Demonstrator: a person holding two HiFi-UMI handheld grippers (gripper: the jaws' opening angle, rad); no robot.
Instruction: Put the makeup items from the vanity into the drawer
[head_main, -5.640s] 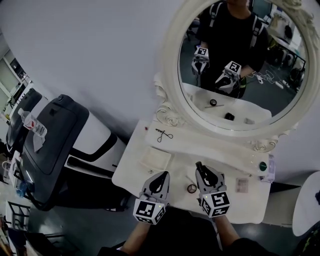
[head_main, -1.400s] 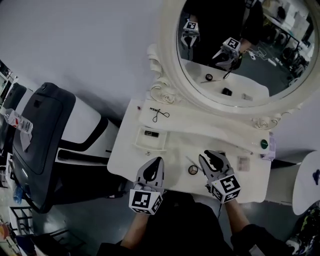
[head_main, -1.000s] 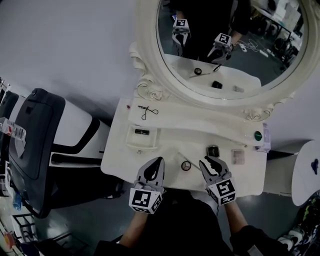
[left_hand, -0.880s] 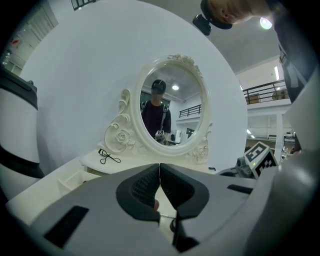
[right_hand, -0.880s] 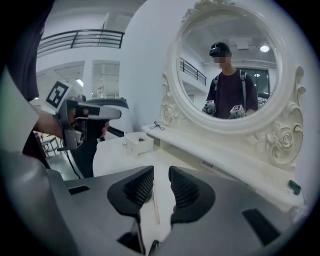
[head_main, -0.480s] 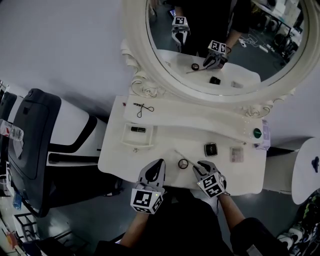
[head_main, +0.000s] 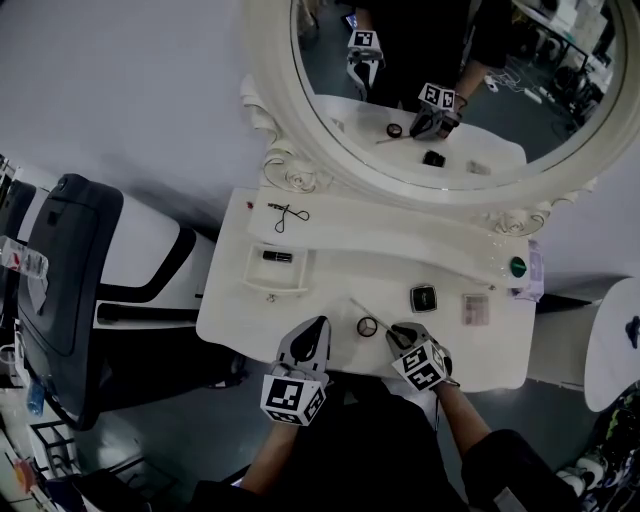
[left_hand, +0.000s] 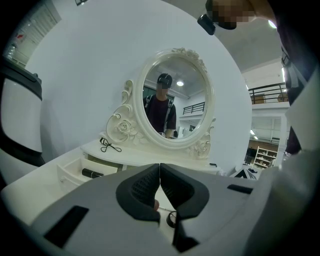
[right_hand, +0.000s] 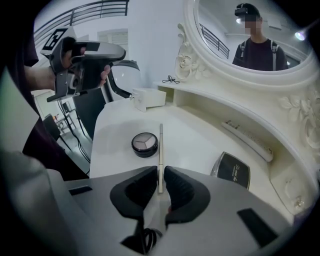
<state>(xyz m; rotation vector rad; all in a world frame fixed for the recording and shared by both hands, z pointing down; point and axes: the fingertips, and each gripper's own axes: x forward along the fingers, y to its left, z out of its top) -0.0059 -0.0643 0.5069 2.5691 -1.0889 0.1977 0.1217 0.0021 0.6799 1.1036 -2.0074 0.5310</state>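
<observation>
The one container is the open drawer (head_main: 285, 278), pulled out of the vanity's left side. A single dark tube (head_main: 277, 257) lies in it near the back, and the rest of its floor is bare.

On the raised shelf just behind the drawer lies an eyelash curler (head_main: 288, 213). The other makeup items sit on the white vanity top (head_main: 330, 285) to the right of the drawer. Just right of the drawer, at the front edge, hangs the left gripper (head_main: 320, 324). Its claw is pressed together at the tips with nothing in it. Further right of the drawer is a thin stick (right_hand: 160, 150), lying slantwise, with a round compact (head_main: 368, 326) just beside it. The right gripper (head_main: 394, 332) is tipped down over the stick's near end. Its claw has just been closing and now stands narrowly spread, the stick between the pads with a sliver of gap showing on one side. Further right again lie a square black compact (head_main: 423, 298) and then a pale square palette (head_main: 474, 308), well apart from the drawer. A small green round thing (head_main: 517, 266) sits on the shelf at the far right.

Behind the drawer rises the ornate oval mirror (head_main: 270, 70), which reflects a person in a dark top with both grippers. Left of the drawer a black-and-white chair (head_main: 70, 290) stands on a grey floor against a pale wall (head_main: 130, 80).
</observation>
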